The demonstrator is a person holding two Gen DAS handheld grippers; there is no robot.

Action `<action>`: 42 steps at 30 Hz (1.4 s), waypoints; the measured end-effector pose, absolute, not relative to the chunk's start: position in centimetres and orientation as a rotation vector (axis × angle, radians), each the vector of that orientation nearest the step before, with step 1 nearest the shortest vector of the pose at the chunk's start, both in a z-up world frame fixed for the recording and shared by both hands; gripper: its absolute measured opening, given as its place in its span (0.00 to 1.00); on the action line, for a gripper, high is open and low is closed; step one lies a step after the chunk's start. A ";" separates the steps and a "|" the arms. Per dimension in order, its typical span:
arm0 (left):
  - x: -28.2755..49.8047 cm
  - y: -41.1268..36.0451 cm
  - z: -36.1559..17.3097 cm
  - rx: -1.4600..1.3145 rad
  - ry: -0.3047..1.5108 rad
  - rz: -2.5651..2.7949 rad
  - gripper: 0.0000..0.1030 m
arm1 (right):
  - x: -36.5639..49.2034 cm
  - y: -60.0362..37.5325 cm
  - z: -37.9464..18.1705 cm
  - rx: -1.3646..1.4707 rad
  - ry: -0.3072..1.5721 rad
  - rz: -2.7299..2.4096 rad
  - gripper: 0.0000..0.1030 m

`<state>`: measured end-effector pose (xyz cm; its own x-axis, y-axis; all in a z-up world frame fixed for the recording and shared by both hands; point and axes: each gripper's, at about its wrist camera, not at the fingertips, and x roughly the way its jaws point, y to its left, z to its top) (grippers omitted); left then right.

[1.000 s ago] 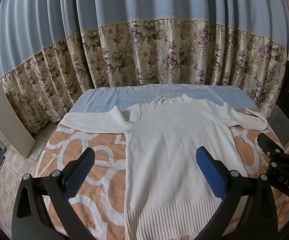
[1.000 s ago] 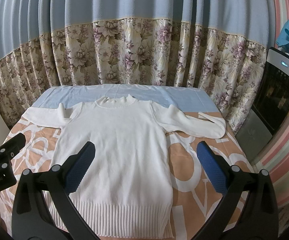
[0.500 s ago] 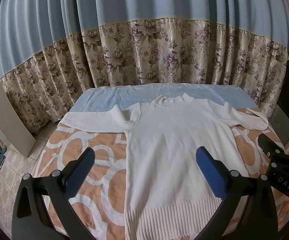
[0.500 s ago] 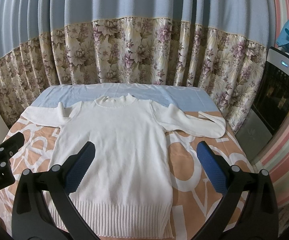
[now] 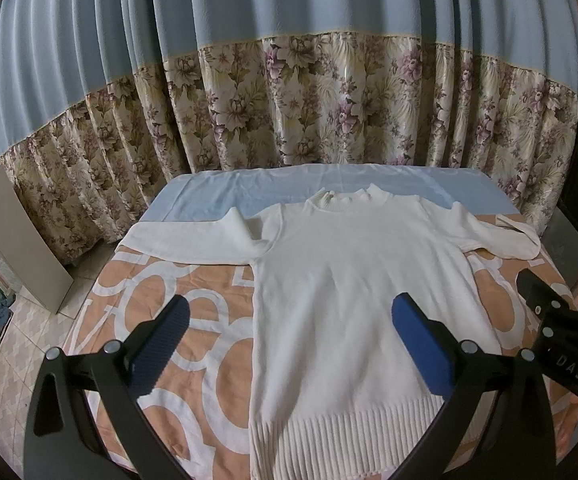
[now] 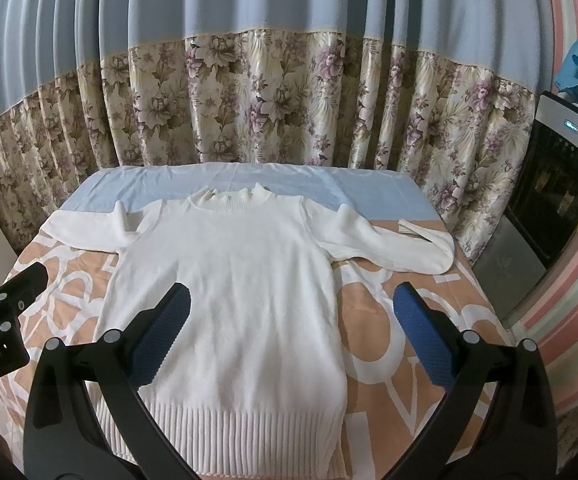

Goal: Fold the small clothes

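- white sweater point(image 5: 353, 288) flat on bed point(image 5: 177, 344), collar toward far edge, ribbed hem near, sleeves spread sideways
- left tool point(image 5: 289, 340) wide, empty
- right tool point(image 6: 291, 338) wide, empty

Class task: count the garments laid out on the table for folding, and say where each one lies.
1: a white sweater lies flat mid-table on the patterned cloth, collar toward the curtain, sleeves spread out. Nothing else seems hidden.

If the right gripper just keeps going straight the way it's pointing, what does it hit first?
Most likely the white sweater lying flat on the bed. The right gripper is open and empty, aimed forward and down over the sweater's body, with nothing in between. Depth is hard to judge.
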<state>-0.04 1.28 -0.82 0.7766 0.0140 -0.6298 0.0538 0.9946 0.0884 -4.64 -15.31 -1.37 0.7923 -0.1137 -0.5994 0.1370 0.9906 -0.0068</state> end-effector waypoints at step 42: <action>19.1 -4.8 -9.2 0.132 0.794 -0.154 0.98 | 11.5 -28.9 -9.2 -0.165 0.622 -0.142 0.97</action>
